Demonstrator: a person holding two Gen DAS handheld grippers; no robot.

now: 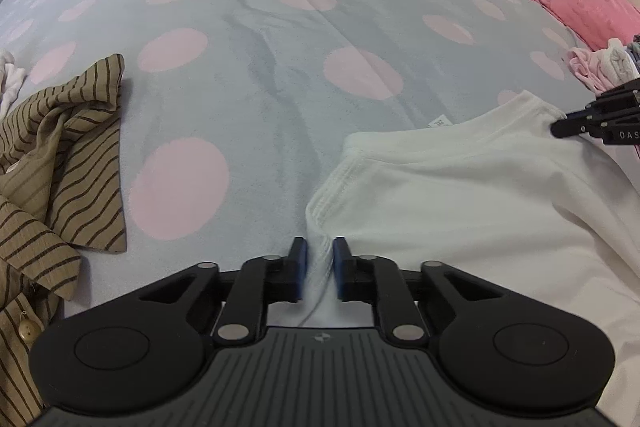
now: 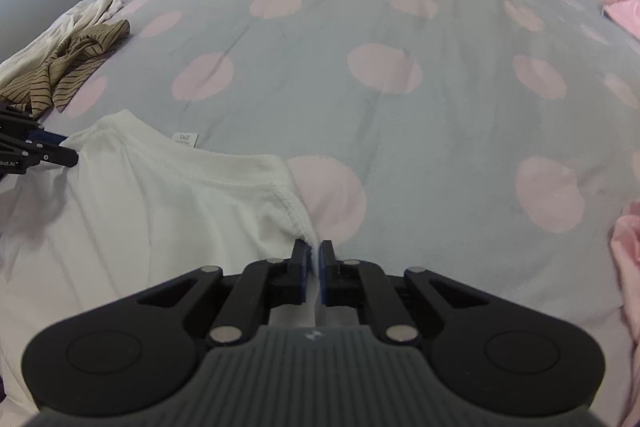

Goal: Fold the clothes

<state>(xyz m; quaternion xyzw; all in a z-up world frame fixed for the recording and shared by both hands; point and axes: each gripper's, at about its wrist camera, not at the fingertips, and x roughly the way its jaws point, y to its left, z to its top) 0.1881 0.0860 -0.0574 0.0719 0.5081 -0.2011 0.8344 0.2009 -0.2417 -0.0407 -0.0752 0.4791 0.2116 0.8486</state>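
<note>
Left gripper (image 1: 320, 259) and right gripper (image 2: 317, 261) each pinch a thin edge of the white shirt (image 1: 460, 187) between nearly closed jaws. Risk: fabric slips out when lifted.

Soft, even daylight is seen all over, with hardly any shadows. Edges are bent hard by the fisheye, corners are blacked out, and the right view is slightly blurred.
</note>
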